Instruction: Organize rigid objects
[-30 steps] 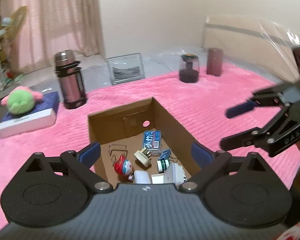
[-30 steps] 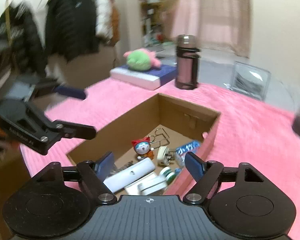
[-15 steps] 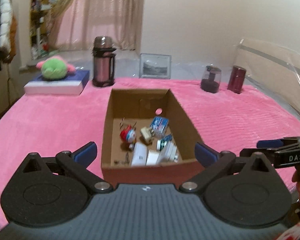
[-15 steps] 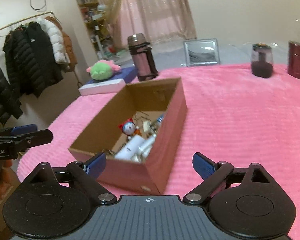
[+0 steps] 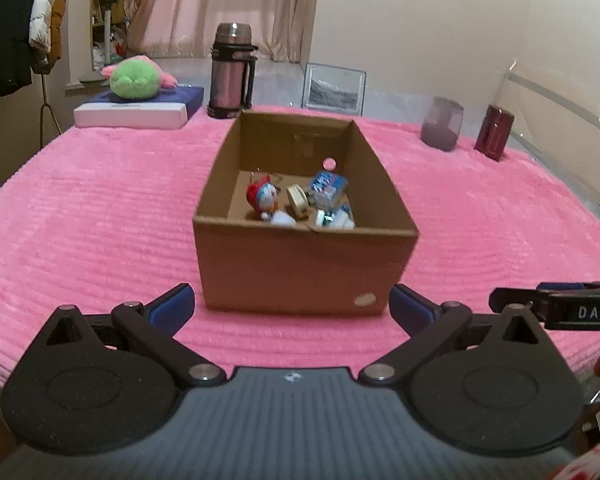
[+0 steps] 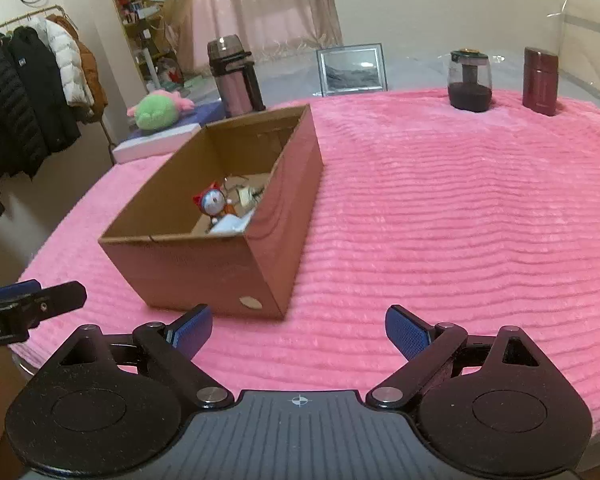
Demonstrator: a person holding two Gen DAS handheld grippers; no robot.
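An open cardboard box (image 5: 304,264) stands in the middle of the pink blanket and also shows in the right wrist view (image 6: 204,264). Inside lie several small items: a red and blue cat figurine (image 5: 262,198) (image 6: 213,203), a cream plug (image 5: 298,201), a blue packet (image 5: 327,186) and white pieces (image 5: 340,222). My left gripper (image 5: 292,308) is open and empty, low before the box's near wall. My right gripper (image 6: 300,330) is open and empty, near the box's front right corner. Each gripper shows at the edge of the other's view.
At the back stand a steel flask (image 5: 232,72), a picture frame (image 5: 334,88), a dark glass jar (image 6: 470,80) and a maroon canister (image 6: 540,80). A green plush (image 5: 134,80) lies on a flat box (image 5: 140,110) at the back left. Coats hang at left (image 6: 24,100).
Both grippers have pulled back and down from above the box toward the blanket's near edge. The box now stands farther off. Both stayed open and empty.
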